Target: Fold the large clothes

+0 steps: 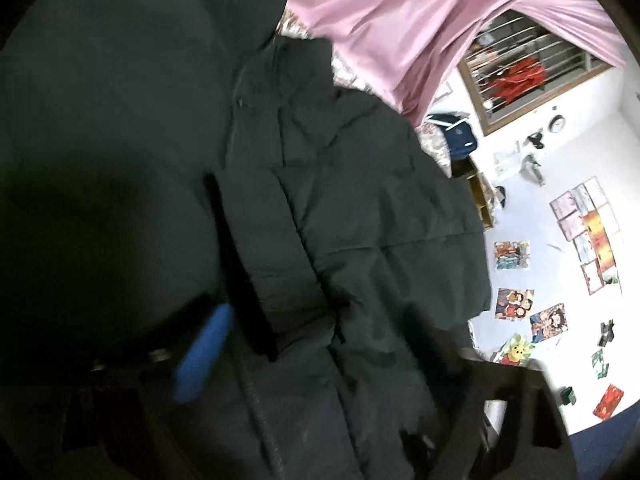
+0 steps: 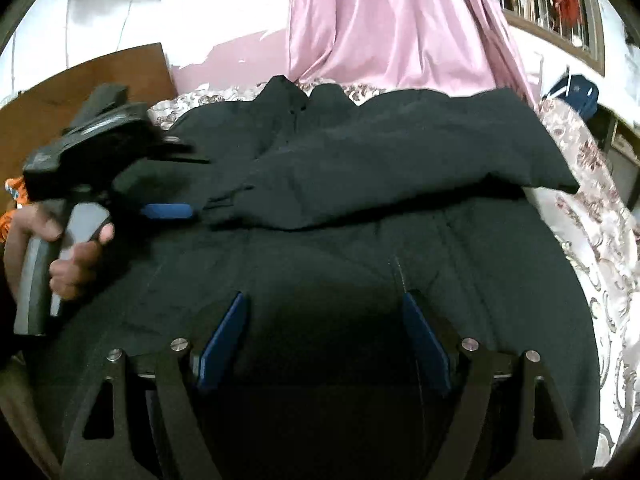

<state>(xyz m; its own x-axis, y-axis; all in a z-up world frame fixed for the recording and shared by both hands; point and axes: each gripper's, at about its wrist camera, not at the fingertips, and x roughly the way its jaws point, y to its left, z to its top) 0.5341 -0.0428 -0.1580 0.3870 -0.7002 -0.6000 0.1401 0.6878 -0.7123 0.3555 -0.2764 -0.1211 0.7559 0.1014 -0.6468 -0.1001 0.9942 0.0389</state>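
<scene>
A large black padded jacket [image 2: 360, 208] lies spread on the bed, one sleeve [image 2: 420, 148] folded across its chest. It fills the left wrist view [image 1: 320, 220]. My right gripper [image 2: 324, 340] is open, its blue pads [image 2: 224, 340] wide apart just above the jacket's lower part, holding nothing. My left gripper [image 2: 188, 208] shows at the left of the right wrist view, held in a hand, its blue pad [image 2: 168, 211] at the edge of the folded sleeve. In the left wrist view one blue pad [image 1: 204, 352] shows blurred; the other finger is lost in dark cloth.
A floral bedspread [image 2: 600, 216] lies under the jacket. A pink curtain [image 2: 392, 20] hangs behind the bed. A wooden headboard [image 2: 92, 80] stands at the left. A barred window [image 1: 532, 68], a blue bag [image 1: 460, 136] and wall pictures [image 1: 516, 304] are to the right.
</scene>
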